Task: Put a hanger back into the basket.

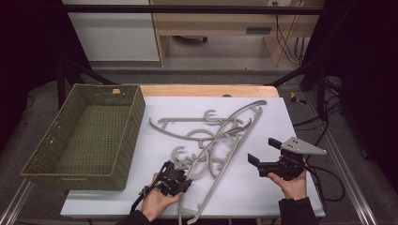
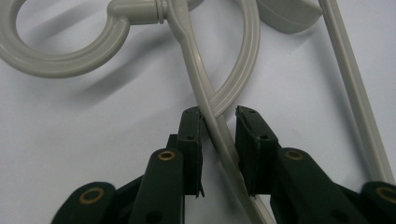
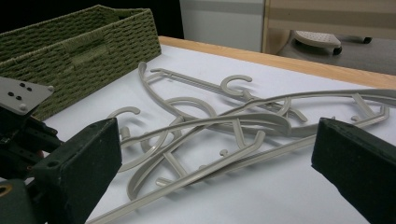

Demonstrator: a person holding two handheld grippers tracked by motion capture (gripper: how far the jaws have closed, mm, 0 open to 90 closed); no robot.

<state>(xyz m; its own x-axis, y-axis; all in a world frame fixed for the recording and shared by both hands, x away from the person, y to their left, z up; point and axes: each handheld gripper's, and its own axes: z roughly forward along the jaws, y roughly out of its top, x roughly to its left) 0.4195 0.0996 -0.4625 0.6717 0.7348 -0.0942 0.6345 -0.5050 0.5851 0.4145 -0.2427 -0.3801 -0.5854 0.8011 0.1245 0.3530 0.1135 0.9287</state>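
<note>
- My left tongs [image 2: 218,140] sit around one thin arm of a hanger [image 2: 219,135], jaws on either side of it with a sliver of gap showing, so I'd call them apart and not biting yet. My right tongs [image 1: 264,151] are wide apart, holding nothing, hovering over bare table at about 4 o'clock from the pile.
- The hangers [image 1: 211,140] are a tangled grey heap in the middle of the white table [image 1: 263,192], hooks and arms crossing each other.
- Biggest worry: if I lift this one, its hook probably drags a neighbour along, since another curved arm crosses right at my left jaw tips.
- Second worry: the arm is thin and rounded, so it could twist or slip out once the weight swings.
- One long hanger [image 1: 220,173] pokes toward the near table edge at 6 o'clock, so a tug could tip it off.
- Room-wise, the green woven basket [image 1: 56,166] at 9 o'clock is empty and its wall stands just beside the pile, so I'd have to clear that rim.
- Open table to the right, at 3 o'clock.
</note>
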